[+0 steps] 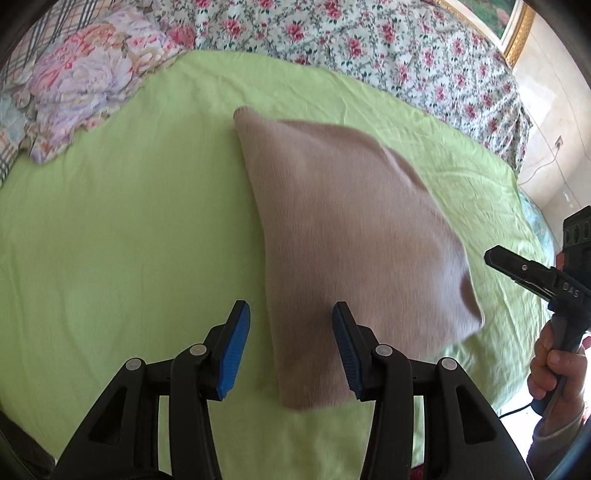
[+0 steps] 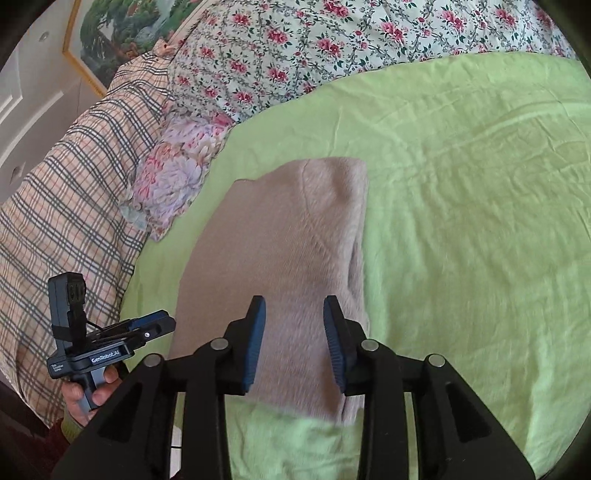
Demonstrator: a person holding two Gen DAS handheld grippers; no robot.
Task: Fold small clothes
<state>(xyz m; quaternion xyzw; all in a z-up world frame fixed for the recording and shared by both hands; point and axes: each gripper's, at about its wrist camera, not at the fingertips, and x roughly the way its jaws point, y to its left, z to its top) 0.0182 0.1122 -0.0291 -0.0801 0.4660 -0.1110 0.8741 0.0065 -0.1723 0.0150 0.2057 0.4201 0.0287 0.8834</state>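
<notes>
A folded beige knit garment (image 1: 347,236) lies on the green sheet (image 1: 129,240); it also shows in the right wrist view (image 2: 280,266). My left gripper (image 1: 291,350) is open and empty, its blue pads over the garment's near left edge. My right gripper (image 2: 294,343) is open and empty, just above the garment's near end. The right gripper also shows at the right edge of the left wrist view (image 1: 495,258), beyond the garment's right side. The left gripper shows in the right wrist view (image 2: 162,323) at the garment's left edge.
A pink-and-lilac floral cloth (image 1: 85,88) lies bunched at the far left of the sheet. A rose-print bedspread (image 1: 369,44) runs along the back. A plaid fabric (image 2: 70,206) lies left of the sheet. A framed picture (image 2: 122,33) hangs on the wall.
</notes>
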